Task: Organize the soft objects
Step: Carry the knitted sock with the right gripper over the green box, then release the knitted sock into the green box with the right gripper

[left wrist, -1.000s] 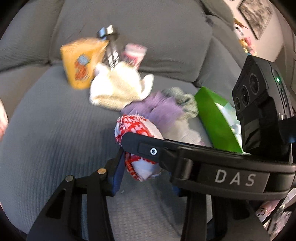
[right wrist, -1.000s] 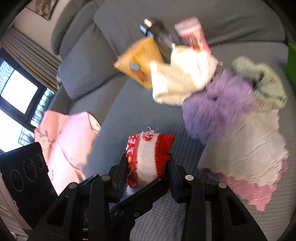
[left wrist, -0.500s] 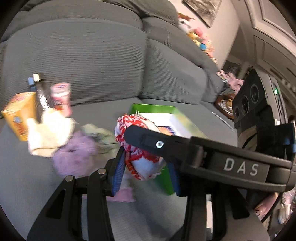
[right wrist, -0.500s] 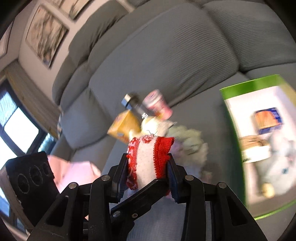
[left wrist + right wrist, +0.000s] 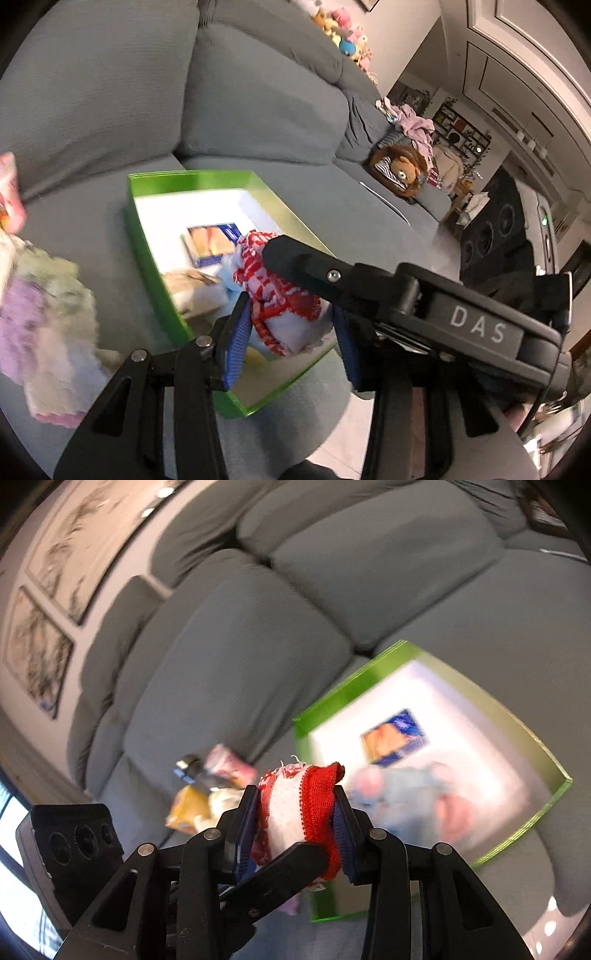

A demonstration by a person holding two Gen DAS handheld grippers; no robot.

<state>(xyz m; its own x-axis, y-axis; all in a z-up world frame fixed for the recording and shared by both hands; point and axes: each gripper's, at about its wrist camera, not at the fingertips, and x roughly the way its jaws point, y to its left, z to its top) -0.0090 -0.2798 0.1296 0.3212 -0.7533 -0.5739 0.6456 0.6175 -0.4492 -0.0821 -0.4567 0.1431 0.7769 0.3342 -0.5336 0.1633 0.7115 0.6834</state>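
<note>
- Left gripper [image 5: 291, 339]: clenched on a red-and-white cloth bundle [image 5: 284, 302], blue pads pressing it from both sides.
- Right gripper [image 5: 295, 823]: also clenched on that bundle [image 5: 299, 805], seen from the other side w/ a solid red knit band facing the camera. So 2 grippers, 1 bundle, pinched between both pairs of pads. In the left wrist view the right gripper's black finger crosses over the bundle.
- Where the bundle is: held up in the air, above the near part of the green box [image 5: 147, 258] in the left wrist view. The box sits on the grey sofa [image 5: 258, 92] seat.
- Key relation: box lies ahead of and below both grippers. From the right wrist view it is ahead and to the right [image 5: 517, 738]. Its long axis runs away from the left camera. Both hands look about equally near; cannot rank them.
- Judgement: next move is likely lowering the bundle into the box, then letting go.
- Counts: 1 green box, open top, white inside. In it: 1 blue-and-orange packet [image 5: 212, 243], plus pale blue and pink soft items [image 5: 413, 790], blurred, number unclear.
- Off to the side on the seat: a pile of soft cloths [image 5: 40, 314], purple, cream, pink; blurred, so no firm count. Also 1 yellow packet [image 5: 186, 808], 1 dark bottle [image 5: 192, 771], 1 pink packet [image 5: 231, 766].
</note>
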